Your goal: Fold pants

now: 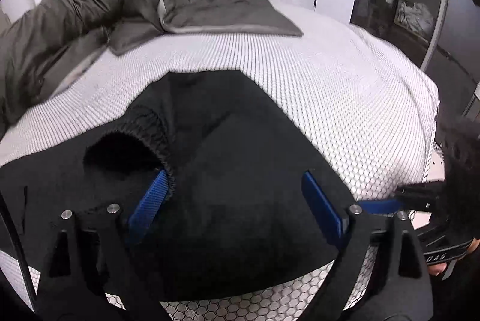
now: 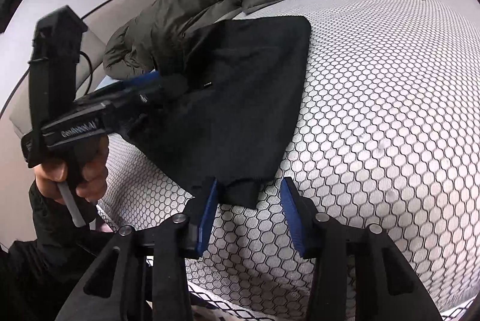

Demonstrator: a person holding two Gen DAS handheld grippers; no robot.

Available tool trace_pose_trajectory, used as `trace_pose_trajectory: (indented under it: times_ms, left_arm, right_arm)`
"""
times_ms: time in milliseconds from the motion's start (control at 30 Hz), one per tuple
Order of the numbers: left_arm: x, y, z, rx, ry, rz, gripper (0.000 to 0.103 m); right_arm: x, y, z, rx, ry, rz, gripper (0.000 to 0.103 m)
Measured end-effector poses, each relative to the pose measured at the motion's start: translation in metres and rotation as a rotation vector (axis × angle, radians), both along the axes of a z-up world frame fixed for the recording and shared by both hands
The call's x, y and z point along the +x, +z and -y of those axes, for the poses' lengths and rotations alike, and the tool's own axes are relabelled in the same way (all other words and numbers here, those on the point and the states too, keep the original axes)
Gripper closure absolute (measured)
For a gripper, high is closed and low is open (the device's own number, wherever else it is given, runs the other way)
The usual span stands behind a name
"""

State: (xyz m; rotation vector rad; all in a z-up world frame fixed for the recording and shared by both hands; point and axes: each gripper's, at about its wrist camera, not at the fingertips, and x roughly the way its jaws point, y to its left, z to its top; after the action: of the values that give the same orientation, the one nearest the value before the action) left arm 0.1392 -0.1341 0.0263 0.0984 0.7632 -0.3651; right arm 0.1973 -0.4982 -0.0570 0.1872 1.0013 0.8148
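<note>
Pants [image 2: 240, 99]: black, already folded into a compact stack, lying flat on the bed [image 2: 375, 126] near its front edge; the elastic waistband [image 1: 150, 135] is facing up at the stack's left side in the left wrist view.
Left claw [image 1: 237, 207]: standing wide apart over the stack, one blue pad beside the waistband and the other over plain black cloth; nothing is being pinched between the pads.
Right claw [image 2: 247, 216]: partly open, hovering at the stack's narrow near corner; the left pad is sitting just beside a folded flap, and the pads are not pressing on cloth.
Left hand [image 2: 75, 171]: gripping the handle of the left tool, seen from the right wrist view, with the tool reaching in from the stack's far side.
Reason for placement: the two claws appear to be bracketing opposite sides of the stack, probably to release it or to square it up.
Edges: the far edge of the stack is lying straight and its far-right corner is rounded; the near corner is showing a loose flap protruding.
Grey jacket [image 2: 210, 0]: lying bunched along the back of the bed, touching or overlapping the stack's far-left edge; which one cannot be told.
Open room: bare honeycomb-patterned mattress is extending widely to the right of the stack, giving free space for withdrawing either claw.
Constraint: the bed's front edge is lying close beneath both tools.
</note>
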Motion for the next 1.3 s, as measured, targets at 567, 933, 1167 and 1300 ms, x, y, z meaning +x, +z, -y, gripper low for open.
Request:
trace_pose_trajectory:
  times_ms: [567,933,1167,1300]
  left_arm:
    - [0.047,0.003,-0.185,-0.05,0.582,-0.063,0.037]
    - [0.043,-0.044,0.042,-0.013,-0.114,-0.182,0.031]
    - [0.063,-0.062,0.062,-0.002,-0.01,-0.228,0.031]
    - [0.068,-0.057,0.036,0.011,0.056,-0.222,0.031]
  right_arm:
    - [-0.006,0.01,0.023,0.051,0.032,-0.01,0.062]
    - [0.011,0.002,0.021,0.135,-0.003,-0.095,0.076]
    - [-0.011,0.014,0.014,0.124,0.034,-0.065,0.103]
    - [-0.025,0.015,0.009,0.074,0.118,-0.06,0.101]
